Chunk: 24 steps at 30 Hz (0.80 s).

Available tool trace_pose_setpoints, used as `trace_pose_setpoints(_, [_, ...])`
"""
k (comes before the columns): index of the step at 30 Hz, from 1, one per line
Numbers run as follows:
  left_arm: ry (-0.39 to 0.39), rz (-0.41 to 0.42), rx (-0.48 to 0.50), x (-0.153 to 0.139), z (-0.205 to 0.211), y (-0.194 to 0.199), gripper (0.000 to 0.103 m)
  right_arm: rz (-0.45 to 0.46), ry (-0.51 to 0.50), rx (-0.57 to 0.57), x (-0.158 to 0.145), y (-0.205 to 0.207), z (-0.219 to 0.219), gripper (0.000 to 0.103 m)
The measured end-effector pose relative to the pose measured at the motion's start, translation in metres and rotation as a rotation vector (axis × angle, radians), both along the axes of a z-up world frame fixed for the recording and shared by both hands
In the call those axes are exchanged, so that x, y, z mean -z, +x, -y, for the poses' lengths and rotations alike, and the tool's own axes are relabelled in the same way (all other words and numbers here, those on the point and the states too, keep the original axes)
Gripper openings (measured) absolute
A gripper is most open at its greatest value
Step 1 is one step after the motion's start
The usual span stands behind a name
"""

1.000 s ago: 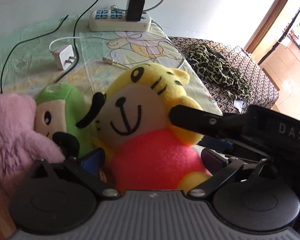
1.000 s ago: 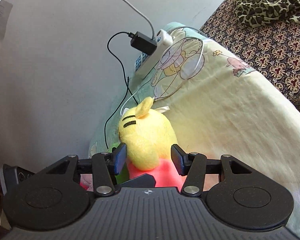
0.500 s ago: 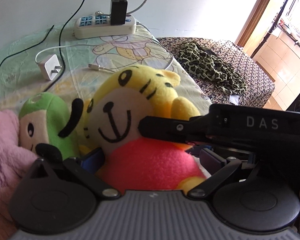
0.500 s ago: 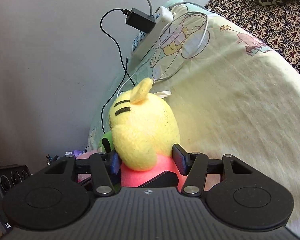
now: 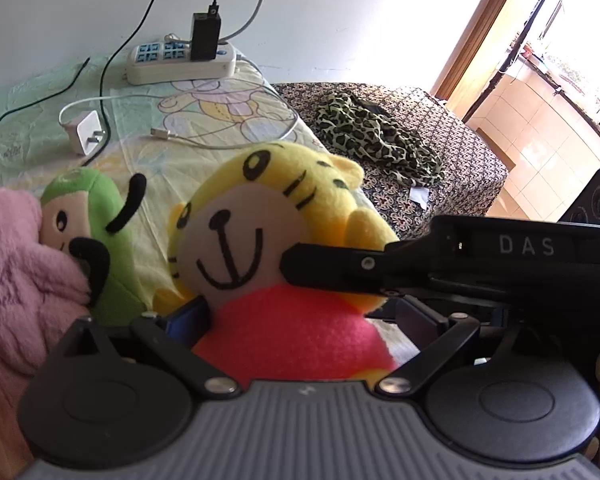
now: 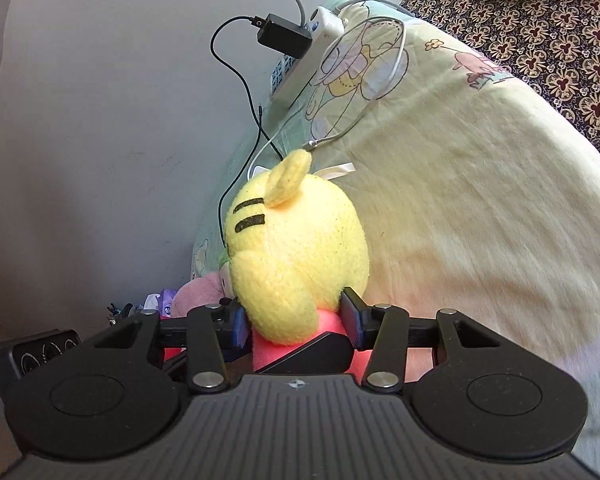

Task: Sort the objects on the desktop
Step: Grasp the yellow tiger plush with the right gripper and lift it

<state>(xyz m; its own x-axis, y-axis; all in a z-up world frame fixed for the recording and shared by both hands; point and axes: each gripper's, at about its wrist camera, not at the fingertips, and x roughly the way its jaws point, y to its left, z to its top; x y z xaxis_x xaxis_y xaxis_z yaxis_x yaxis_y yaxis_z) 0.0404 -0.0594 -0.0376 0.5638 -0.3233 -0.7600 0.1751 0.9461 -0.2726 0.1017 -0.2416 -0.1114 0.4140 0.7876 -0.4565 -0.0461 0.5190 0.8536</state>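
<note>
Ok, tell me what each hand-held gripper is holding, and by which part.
Both jaws are closing around the yellow tiger plush: right hand-held gripper at its neck, left hand-held gripper around its red body.

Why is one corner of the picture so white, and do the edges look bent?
Left wrist view: daylight through the window blows out the upper right. Both views: the fisheye lens curves the edges; the yellow tiger toy stays sharp. Right wrist view: dim grey wall, no glare.

On the cartoon-print sheet (image 5: 204, 160), the tiger plush (image 5: 268, 240) sits in front, with the frog plush (image 5: 88, 216) just left of it and a fuzzy plush (image 5: 16, 272) further left, seemingly touching the frog; behind lie the charger plug (image 5: 85, 132) and, by the wall, the power strip (image 5: 180, 65).
</note>
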Motion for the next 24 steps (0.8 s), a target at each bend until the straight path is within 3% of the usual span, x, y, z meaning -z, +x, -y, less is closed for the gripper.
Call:
trace_pose_setpoints(9, [-0.015,0.033,0.003,-0.012,-0.003,-0.043,0.097,0.026,-0.016,-0.001,-0.019,-0.041,0.006,0.049])
trace_pose_setpoints(24, [-0.014,0.056,-0.047,-0.023,-0.043,-0.115,0.097,0.065,-0.03,-0.075,-0.029,-0.102,-0.028,0.049])
